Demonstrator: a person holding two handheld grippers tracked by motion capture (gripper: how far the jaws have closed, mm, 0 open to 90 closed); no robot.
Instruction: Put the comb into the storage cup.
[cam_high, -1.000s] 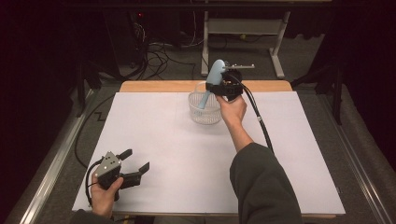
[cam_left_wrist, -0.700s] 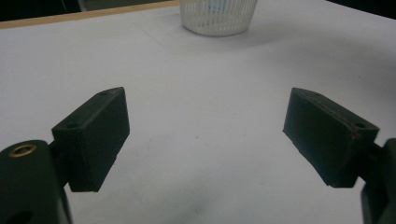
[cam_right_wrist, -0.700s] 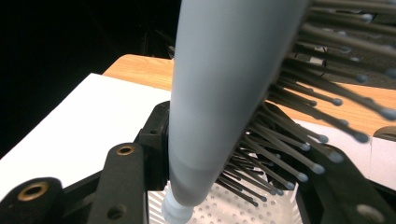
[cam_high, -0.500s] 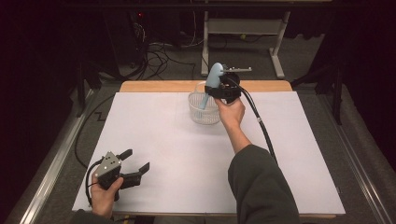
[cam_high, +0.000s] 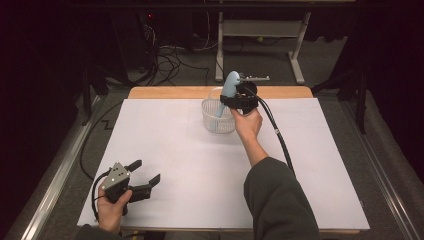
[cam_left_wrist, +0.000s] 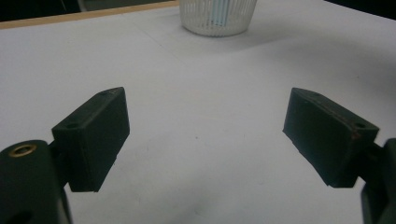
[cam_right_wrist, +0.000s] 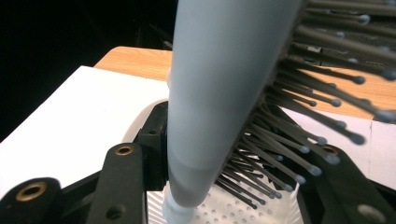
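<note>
A light blue hairbrush (cam_high: 230, 84) stands nearly upright, handle down, in my right gripper (cam_high: 234, 98), which is shut on it at the far middle of the table. Its handle tip dips into a clear plastic basket (cam_high: 216, 124) just left of the hand. In the right gripper view the brush (cam_right_wrist: 219, 93) rises between the jaws of the gripper (cam_right_wrist: 233, 183), bristles pointing right, with the perforated basket floor (cam_right_wrist: 261, 211) below. My left gripper (cam_high: 146, 171) rests at the near left, open and holding nothing. The left gripper (cam_left_wrist: 205, 126) faces the basket (cam_left_wrist: 217, 18) across bare white sheet.
A white sheet (cam_high: 200, 170) covers the table, with a strip of wooden tabletop (cam_high: 170, 92) showing at the far edge. Beyond it stand a metal frame (cam_high: 260, 30) and cables (cam_high: 170, 55) on the floor. A black cable (cam_high: 277, 135) trails from the right gripper.
My right gripper has sunk slightly with the brush and shifted a little left over the basket. The left gripper has kept still.
</note>
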